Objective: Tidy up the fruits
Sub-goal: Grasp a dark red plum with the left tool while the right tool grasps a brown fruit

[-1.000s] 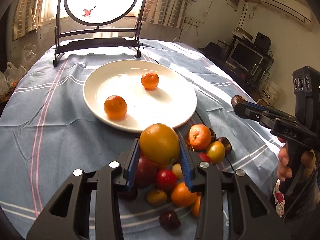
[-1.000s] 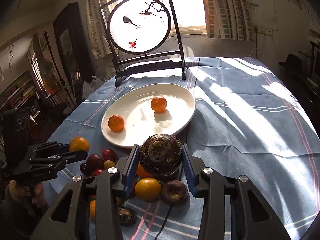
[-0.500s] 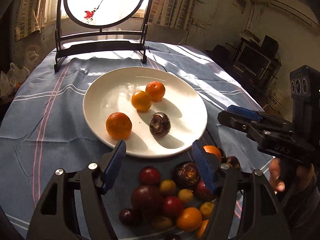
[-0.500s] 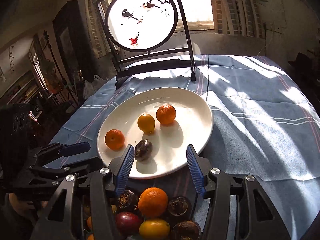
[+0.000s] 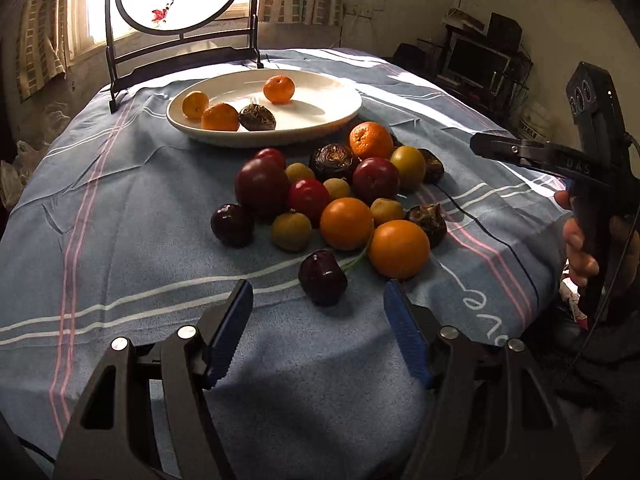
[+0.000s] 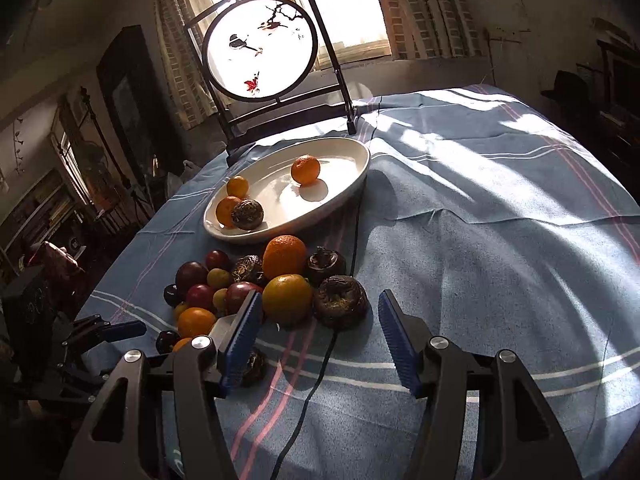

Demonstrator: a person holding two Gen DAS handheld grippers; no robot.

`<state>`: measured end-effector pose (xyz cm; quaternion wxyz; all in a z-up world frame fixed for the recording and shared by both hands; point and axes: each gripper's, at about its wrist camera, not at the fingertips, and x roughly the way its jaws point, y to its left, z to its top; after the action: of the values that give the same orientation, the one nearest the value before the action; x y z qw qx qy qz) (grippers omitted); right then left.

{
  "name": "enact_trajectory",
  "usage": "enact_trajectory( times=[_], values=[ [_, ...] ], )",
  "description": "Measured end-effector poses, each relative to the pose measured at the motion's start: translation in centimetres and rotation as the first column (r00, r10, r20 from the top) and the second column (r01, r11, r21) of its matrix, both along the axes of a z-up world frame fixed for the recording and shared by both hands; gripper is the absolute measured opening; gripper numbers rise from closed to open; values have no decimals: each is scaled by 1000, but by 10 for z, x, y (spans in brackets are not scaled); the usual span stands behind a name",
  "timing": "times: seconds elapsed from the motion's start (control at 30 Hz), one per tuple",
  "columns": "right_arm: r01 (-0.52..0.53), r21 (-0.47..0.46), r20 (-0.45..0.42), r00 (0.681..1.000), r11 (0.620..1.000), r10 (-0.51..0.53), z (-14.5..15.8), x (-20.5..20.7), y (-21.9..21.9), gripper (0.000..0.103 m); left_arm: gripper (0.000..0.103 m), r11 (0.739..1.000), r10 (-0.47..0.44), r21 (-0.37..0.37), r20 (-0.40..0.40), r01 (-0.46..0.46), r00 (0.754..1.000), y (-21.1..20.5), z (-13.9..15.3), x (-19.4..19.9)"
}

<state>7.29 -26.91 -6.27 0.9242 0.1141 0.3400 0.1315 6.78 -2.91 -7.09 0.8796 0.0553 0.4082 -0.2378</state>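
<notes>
White plate sat at the far side of the bench, on the blue striped cloth, and already carried four pieces: three small oranges and one dark brown wrinkled fruit, three of them bunched at its left edge, one orange apart toward the middle. We judged the plate was the sorting target, so most of the job was still ahead. Loose fruit pile lay just in front of the plate: oranges, red and dark plums, small yellow ones, more brown wrinkled ones, all touching or near each other. We held the left gripper short of the pile with nothing between its jaws, which were part-open and closing; nearest piece was a dark plum, just ahead of the tips. Right gripper hung at the pile's right edge, jaws part-open and opening, also empty; a yellow-orange fruit and a brown wrinkled one sat just past its tips. Both pointed down at the pile, which read to us as lining up the next picks. Tight packing meant a jaw could nudge neighbours and roll them. A black cable ran across the cloth under the right gripper. Round painted screen stood behind the plate, clear of the work.
</notes>
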Motion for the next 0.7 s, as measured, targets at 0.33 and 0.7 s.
enact_trajectory(
  times=[0.33,0.7],
  values=[
    [-91,-20,-44,995,996,90,-15,-23,15,60,27,1000,1,-13,40,-1,999,-11,-7,3],
    [-238,-210,-92,971,948,223,-28,-9,87,49,27,994,51,-97,60,-45,997,17,18,-18]
  ],
)
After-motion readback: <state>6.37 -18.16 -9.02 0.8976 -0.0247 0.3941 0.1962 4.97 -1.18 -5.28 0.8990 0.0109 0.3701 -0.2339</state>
